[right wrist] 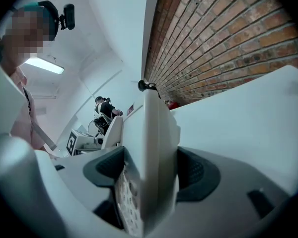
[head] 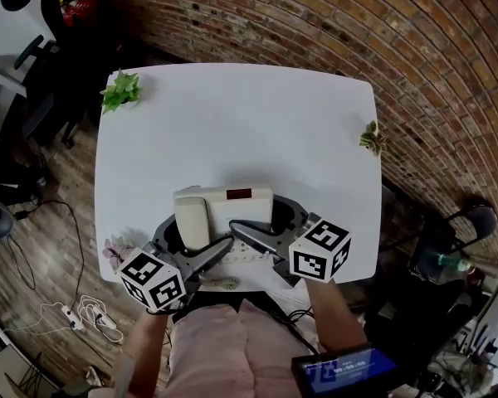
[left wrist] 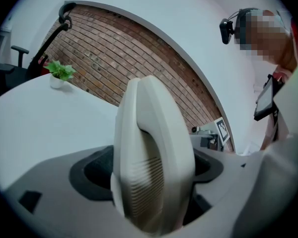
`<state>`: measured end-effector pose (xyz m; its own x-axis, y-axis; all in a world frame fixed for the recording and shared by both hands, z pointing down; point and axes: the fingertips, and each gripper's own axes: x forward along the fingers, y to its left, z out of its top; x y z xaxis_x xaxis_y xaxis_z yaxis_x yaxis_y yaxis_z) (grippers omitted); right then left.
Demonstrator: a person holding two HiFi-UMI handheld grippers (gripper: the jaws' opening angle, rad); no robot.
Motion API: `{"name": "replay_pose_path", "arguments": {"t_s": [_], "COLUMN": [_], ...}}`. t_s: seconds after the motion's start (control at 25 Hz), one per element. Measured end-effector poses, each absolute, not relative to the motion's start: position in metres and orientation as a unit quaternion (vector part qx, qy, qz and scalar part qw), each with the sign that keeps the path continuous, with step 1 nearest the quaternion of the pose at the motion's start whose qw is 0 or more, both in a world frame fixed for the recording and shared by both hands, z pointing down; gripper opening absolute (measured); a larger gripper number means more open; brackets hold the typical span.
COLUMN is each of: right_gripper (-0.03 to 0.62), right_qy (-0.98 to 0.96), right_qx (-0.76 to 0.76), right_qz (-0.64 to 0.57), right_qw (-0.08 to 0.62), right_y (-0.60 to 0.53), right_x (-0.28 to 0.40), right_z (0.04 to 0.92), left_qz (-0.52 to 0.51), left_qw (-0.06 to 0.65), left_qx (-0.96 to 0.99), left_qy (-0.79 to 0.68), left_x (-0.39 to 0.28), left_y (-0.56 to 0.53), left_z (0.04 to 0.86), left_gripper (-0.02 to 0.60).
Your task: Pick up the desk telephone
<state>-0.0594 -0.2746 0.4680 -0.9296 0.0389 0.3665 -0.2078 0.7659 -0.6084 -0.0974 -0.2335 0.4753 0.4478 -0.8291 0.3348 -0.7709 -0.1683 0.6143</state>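
Your left gripper (left wrist: 151,168) has its dark pads (left wrist: 92,170) pressed on both sides of the cream ribbed handset (left wrist: 154,148), which stands on edge between them. Your right gripper (right wrist: 151,177) is clamped wide across one end of the cream plastic desk telephone (right wrist: 150,143), with its pads (right wrist: 201,175) against the casing.

In both gripper views the phone fills the gap and hides the fingertips. From the head view, the jaws and marker cubes cover the telephone's near part, and you cannot tell whether its base touches the white table (head: 232,114). It sits at the table's near edge, in front of you. The coiled cord (head: 220,284) shows only as a short stretch.

The count is one telephone, one handset, two grippers and two small plants. The leafy green plant (head: 121,89) is at the far left corner and the pale dry plant (head: 371,137) is at the right edge.

Only the right gripper view shows the keypad buttons (right wrist: 124,197). Only the head view shows the dark red window (head: 239,194). The brick wall (head: 332,31) shows in every view.
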Motion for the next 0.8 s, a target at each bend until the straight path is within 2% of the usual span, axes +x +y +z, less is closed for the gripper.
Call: {"name": "replay_pose_path", "arguments": {"t_s": [0.8], "right_gripper": [0.321], "right_qy": [-0.956], "right_qx": [0.089], "right_qz": [0.259], "right_qw": [0.102], "right_y": [-0.285], "right_x": [-0.023], "right_z": [0.287], "left_qz": [-0.034], "left_qw": [0.292], "left_qx": [0.814], "left_qy": [-0.5], "left_x": [-0.065], "left_y": [-0.249], "left_z": [0.301], "left_gripper": [0.448]}}
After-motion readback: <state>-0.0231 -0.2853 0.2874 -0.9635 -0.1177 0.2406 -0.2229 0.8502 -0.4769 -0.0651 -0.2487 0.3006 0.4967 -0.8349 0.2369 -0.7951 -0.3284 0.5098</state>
